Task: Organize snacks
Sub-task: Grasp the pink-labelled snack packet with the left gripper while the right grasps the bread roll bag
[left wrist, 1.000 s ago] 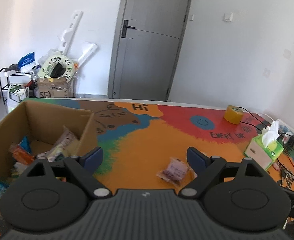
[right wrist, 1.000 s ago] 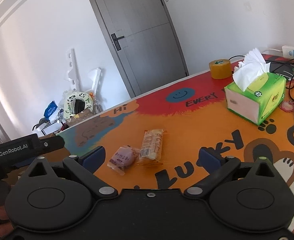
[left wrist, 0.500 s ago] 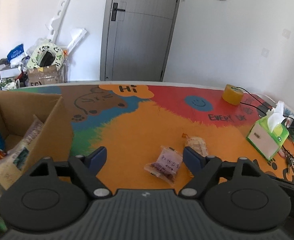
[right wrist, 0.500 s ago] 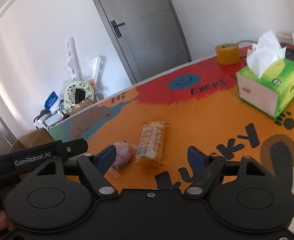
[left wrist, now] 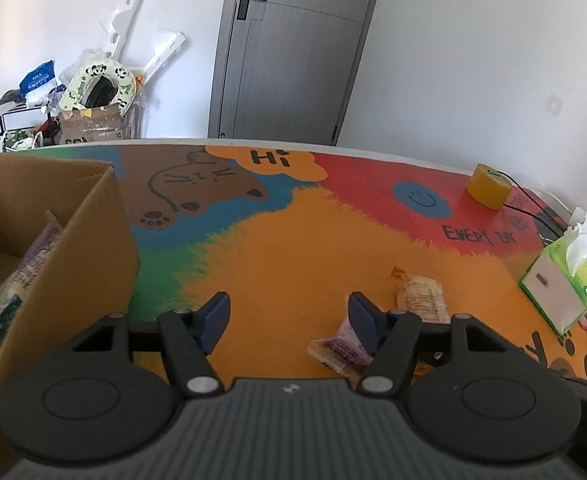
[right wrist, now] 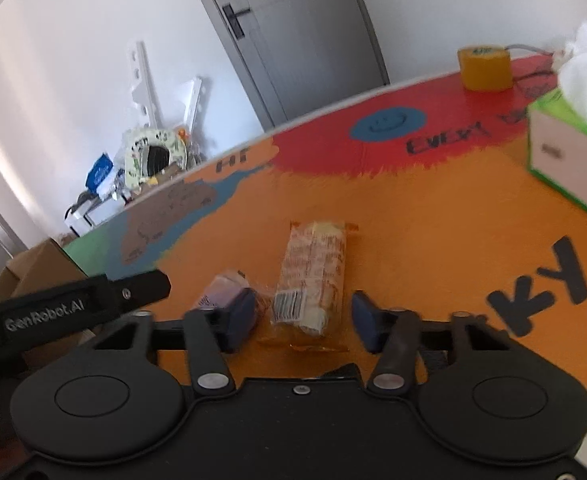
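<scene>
Two wrapped snacks lie on the colourful table mat. A long orange-wrapped snack lies straight ahead of my right gripper, which is open with its near end between the fingers. A small purple-wrapped snack lies just left of it, partly behind the right gripper's left finger. In the left wrist view the purple snack sits by the right finger of my open, empty left gripper, and the orange snack lies further right. A cardboard box holding several snack packets stands at the left.
A green tissue box stands at the right, with a yellow tape roll and cables behind it. The left gripper's body shows at the left of the right wrist view. A door and clutter lie beyond the table.
Both grippers have moved toward the two snacks. The left gripper has shifted right, away from the box. The right gripper has lowered and closed in around the orange snack.
</scene>
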Motion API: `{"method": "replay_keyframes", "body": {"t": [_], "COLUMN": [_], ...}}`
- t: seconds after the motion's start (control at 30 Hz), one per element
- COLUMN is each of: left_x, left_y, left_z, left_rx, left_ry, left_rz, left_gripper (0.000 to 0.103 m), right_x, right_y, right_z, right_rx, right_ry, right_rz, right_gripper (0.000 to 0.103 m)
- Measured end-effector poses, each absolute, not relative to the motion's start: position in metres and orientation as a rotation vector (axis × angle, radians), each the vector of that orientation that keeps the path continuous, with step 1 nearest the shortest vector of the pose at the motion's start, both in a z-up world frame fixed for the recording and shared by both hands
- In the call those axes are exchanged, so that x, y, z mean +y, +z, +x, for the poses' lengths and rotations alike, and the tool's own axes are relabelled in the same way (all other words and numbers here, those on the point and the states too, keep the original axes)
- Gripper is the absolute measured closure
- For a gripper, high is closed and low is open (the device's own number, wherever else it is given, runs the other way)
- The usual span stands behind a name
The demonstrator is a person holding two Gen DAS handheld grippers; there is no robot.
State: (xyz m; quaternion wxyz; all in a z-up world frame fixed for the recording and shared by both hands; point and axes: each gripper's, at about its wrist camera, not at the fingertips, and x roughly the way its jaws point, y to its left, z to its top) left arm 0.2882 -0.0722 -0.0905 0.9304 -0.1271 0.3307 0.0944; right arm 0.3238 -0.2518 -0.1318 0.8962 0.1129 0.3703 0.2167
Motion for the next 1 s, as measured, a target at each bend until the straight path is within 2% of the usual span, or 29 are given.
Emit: {"method": "replay_keyframes", "body": {"t": [0.1,0.57,0.77,0.87,0.9,0.97,1.0], "left_x": [-0.078,-0.114,-0.124,-0.122,-0.121,-0.117,-0.115], "left_y": [-0.094,-0.114,-0.122,-0.122,-0.122,-0.121,-0.12], "left_z": [0.293,0.312,0.311,0.31,0.31,0.309,0.308], "left_rx": [0.691,0.725,0.719,0.71,0.708,0.707,0.707], "left_ry": [0.186,0.126,0.129,0.136,0.138,0.151,0.151], "left_rz": [-0.241,-0.181,-0.115,-0.112,-0.108,-0.107,-0.114], "left_gripper": [0.038,0.037,0.037,0.048,0.057,0.068,0.069], "right_x": [-0.259,-0.302,-0.3,-0.293,-0.289,-0.285,-0.282], "right_y": [-0.133,-0.131,-0.13,-0.13,-0.13,-0.129,-0.129], "right_z": [0.324,0.312,0.313,0.319,0.321,0.324,0.326], "right_rx": [0.769,0.753,0.741,0.738,0.736,0.732,0.73], "right_ry": [0.456,0.36,0.345,0.353,0.358,0.36,0.36], "right_rz": [0.262,0.261,0.242,0.228,0.221,0.206,0.2], "right_gripper": [0.068,0.068,0.064,0.06,0.06,0.058,0.056]}}
